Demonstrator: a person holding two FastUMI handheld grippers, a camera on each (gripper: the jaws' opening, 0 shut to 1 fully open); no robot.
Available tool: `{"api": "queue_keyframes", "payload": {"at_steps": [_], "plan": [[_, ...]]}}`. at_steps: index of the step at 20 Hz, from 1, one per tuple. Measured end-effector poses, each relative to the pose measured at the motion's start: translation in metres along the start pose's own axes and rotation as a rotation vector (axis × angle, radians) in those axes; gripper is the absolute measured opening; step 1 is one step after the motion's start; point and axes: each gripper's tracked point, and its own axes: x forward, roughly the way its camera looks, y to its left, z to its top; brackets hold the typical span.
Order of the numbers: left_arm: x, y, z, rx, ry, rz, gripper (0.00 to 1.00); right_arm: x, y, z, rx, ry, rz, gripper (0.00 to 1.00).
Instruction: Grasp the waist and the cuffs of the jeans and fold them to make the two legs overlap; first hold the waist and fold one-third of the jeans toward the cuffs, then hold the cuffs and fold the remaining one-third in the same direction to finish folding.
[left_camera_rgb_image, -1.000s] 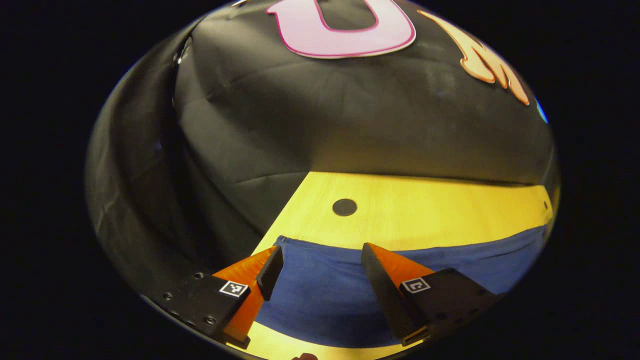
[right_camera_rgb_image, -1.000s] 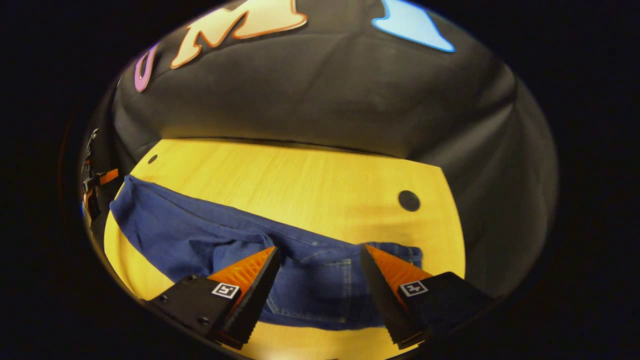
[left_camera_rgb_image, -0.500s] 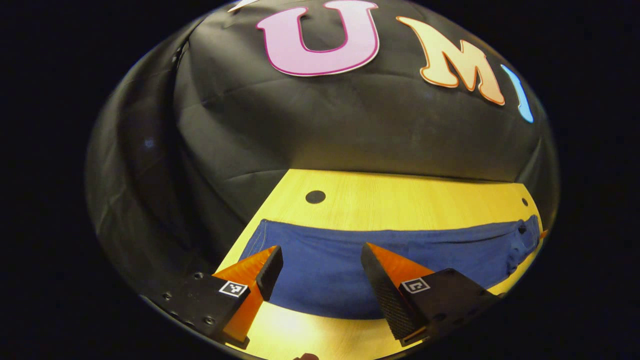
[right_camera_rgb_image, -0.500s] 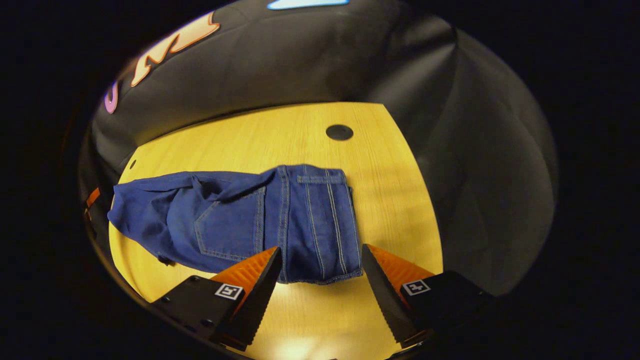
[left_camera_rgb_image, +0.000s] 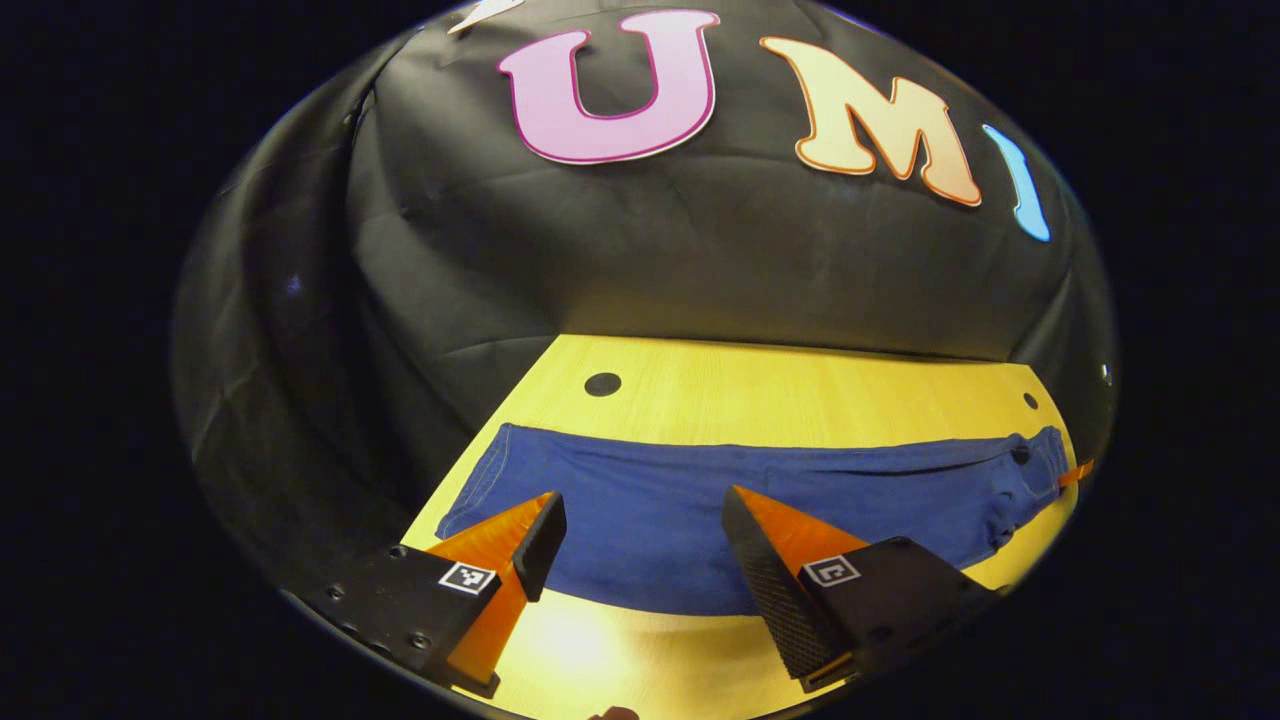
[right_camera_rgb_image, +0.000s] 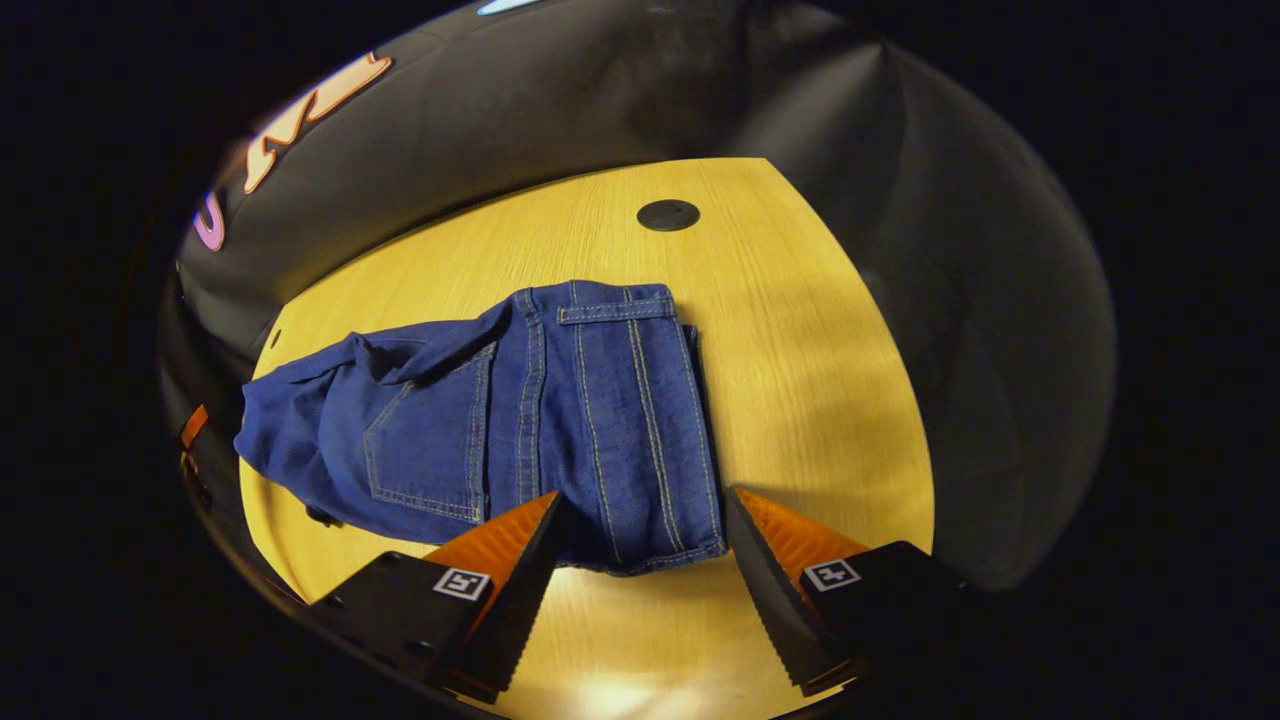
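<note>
On the counter (right_camera_rgb_image: 800, 330) the jeans (right_camera_rgb_image: 560, 410) are laid flat; both tongs (left_camera_rgb_image: 640, 545) (right_camera_rgb_image: 640, 545) are held released, ungrasped. Waist and cuffs must be gripped next.

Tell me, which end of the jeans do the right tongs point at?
The waist end, with belt loop and back pocket, lies between the open right tongs. The plain leg end lies by the left tongs.

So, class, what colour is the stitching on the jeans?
Pale thread on dark blue jeans, clearest in the right gripper view.
</note>
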Motion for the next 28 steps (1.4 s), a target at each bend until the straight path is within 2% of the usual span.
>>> {"api": "queue_keyframes", "payload": {"at_steps": [4, 6, 9, 10, 12, 14, 15, 16, 17, 20, 22, 24, 28], "plan": [[-0.005, -0.006, 0.0, 0.024, -0.025, 0.009, 0.95, 0.001, 0.001, -0.005, 0.028, 0.01, -0.009, 0.94], [-0.008, -0.005, 0.004, 0.01, -0.03, -0.001, 0.95, 0.003, 0.006, -0.005, 0.042, 0.0, -0.027, 0.68], [-0.009, -0.004, 0.005, 0.002, -0.017, -0.007, 0.95, 0.004, 0.007, -0.003, 0.028, -0.013, -0.034, 0.43], [-0.008, -0.004, 0.007, -0.002, -0.02, -0.009, 0.96, 0.002, 0.008, -0.003, 0.05, -0.022, -0.032, 0.45], [-0.008, -0.004, 0.011, -0.01, -0.026, -0.01, 0.95, 0.004, 0.01, -0.001, 0.102, -0.051, -0.018, 0.41], [-0.009, -0.004, 0.014, -0.009, -0.03, -0.007, 0.96, 0.006, 0.015, -0.001, 0.143, -0.061, 0.006, 0.36], [-0.008, -0.005, 0.014, -0.006, -0.027, -0.006, 0.95, 0.005, 0.015, 0.0, 0.157, -0.062, 0.008, 0.3], [-0.007, -0.006, 0.013, -0.004, -0.025, -0.006, 0.96, 0.004, 0.016, 0.0, 0.164, -0.07, -0.007, 0.28], [-0.005, -0.006, 0.013, -0.003, -0.025, -0.007, 0.95, 0.005, 0.015, 0.001, 0.144, -0.078, -0.025, 0.22], [-0.002, -0.004, 0.009, -0.007, -0.023, -0.015, 0.95, 0.002, 0.011, 0.007, 0.061, -0.11, -0.084, 0.17], [-0.001, -0.005, 0.007, -0.002, -0.019, -0.02, 0.95, -0.005, 0.013, 0.014, 0.048, -0.134, -0.108, 0.11], [-0.001, -0.005, 0.005, 0.004, -0.018, -0.028, 0.95, -0.013, 0.016, 0.024, 0.068, -0.185, -0.114, 0.07], [-0.004, -0.002, 0.002, 0.009, -0.013, -0.061, 0.95, -0.04, 0.043, 0.05, 0.131, -0.283, -0.076, 0.05]]}}
